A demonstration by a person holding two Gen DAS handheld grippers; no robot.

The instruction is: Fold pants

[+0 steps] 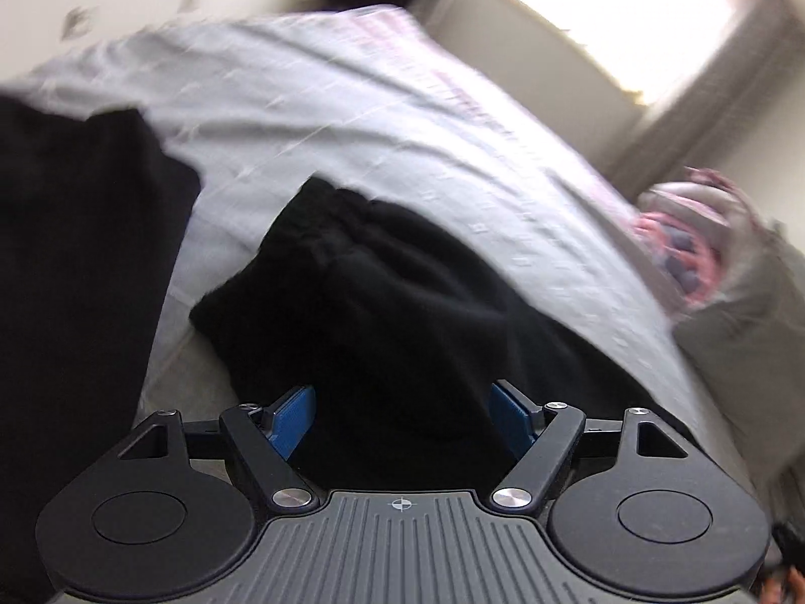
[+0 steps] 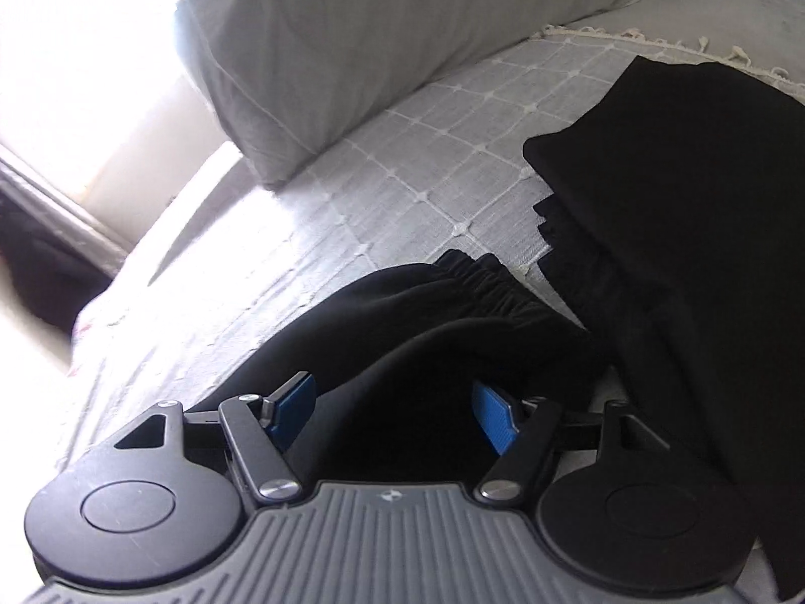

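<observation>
Black pants (image 2: 402, 352) between right tool's (image 2: 397, 415) spread blue pads.

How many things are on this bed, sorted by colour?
Black: 2, the crumpled pants and the folded black garment
White or pale grey: 2, the pillow and the bedspread
Total: 4

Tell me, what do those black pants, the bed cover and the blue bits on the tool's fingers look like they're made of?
The black pants look like soft matte knit or fleece, with a gathered elastic waistband. The bed cover seems woven cotton: a raised grid of threads with small knots and a fringed edge. The blue pads look like ribbed rubber or plastic, though which is hard to tell.
</observation>
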